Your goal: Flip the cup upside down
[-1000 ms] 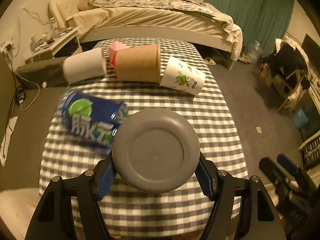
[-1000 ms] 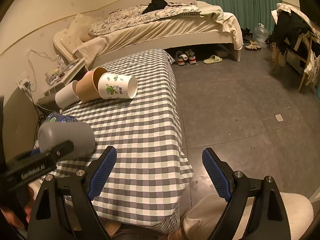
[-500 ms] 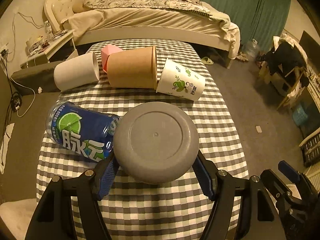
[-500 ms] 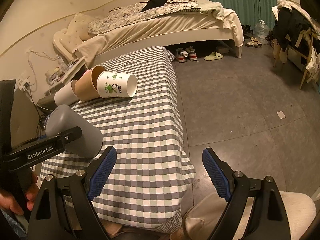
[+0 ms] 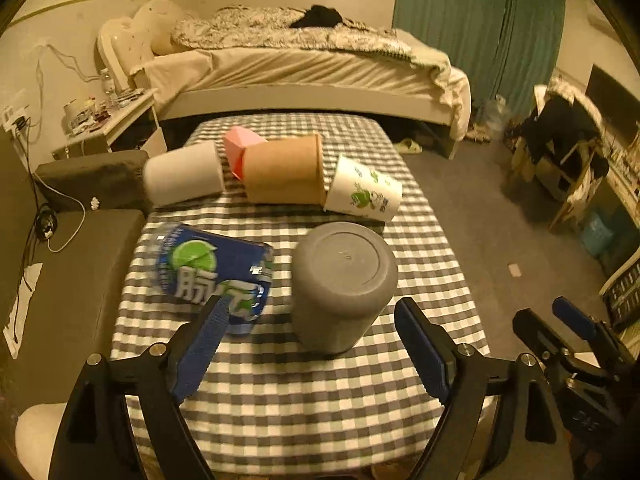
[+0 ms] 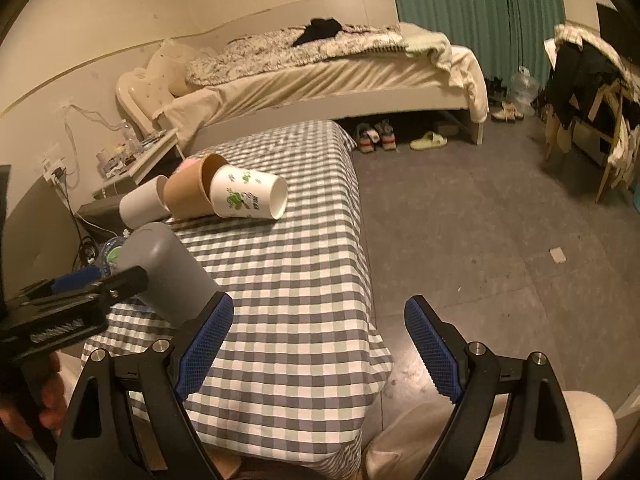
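Observation:
A grey cup (image 5: 340,284) stands upside down, base up, on the checked tablecloth (image 5: 312,408). It also shows in the right wrist view (image 6: 168,272). My left gripper (image 5: 312,350) is open, its blue pads apart on either side of the cup and a little nearer than it, not touching. My right gripper (image 6: 316,348) is open and empty, off the table's right edge above the floor.
A blue bottle (image 5: 212,268) lies left of the grey cup. Behind lie a white cup (image 5: 182,178), a pink object (image 5: 240,148), a brown paper cup (image 5: 284,174) and a printed paper cup (image 5: 364,192). A bed (image 5: 304,68) stands beyond the table.
My left gripper has opened and let go of the grey cup, which now stands base up on the cloth. The gripper has drawn back slightly. The right gripper stays open.

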Available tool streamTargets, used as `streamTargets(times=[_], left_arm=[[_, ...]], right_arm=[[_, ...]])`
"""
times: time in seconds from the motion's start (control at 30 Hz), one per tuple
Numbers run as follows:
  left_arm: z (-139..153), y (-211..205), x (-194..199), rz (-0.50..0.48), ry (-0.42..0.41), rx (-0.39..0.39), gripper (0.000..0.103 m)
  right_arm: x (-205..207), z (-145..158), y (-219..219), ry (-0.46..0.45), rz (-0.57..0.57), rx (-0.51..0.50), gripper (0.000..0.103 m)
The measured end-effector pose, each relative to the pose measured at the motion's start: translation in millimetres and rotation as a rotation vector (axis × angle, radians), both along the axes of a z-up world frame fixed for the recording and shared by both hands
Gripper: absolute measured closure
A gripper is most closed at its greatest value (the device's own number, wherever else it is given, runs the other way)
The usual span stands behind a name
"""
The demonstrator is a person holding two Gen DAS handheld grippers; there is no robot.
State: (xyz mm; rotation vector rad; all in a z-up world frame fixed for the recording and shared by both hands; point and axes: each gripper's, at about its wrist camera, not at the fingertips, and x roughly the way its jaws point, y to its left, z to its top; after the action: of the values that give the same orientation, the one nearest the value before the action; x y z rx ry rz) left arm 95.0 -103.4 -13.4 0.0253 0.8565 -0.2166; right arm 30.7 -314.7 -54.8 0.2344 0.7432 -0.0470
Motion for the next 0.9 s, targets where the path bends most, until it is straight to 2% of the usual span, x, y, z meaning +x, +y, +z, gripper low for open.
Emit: streamTargets(times=[0.3,0.47,0.63,0.7,0.9], left_arm=[[18,50,-37,0.062,-0.098,-0.051,0.015],[20,67,-49,0.093,-0.139,-0.065,0.015],[14,79,-59,0.103,-0.195,-0.087,0.015],[9,82,-60,0.105,-0.208,-0.103,0.007],[2,78,-58,0.094,-0.23,-0.071,0.005]], right_arm=[[-21,15,33,-0.072,0.052,-0.088,0.015],[-27,22,49,-0.093,0.079,-0.1,0.015],[-30,23,64,-0.094,0.106,-0.111,0.015],[-30,21,68,-0.091,0.112,-0.117,0.015],[-23,8,73,-0.048,0.107,-0.139,0.014]])
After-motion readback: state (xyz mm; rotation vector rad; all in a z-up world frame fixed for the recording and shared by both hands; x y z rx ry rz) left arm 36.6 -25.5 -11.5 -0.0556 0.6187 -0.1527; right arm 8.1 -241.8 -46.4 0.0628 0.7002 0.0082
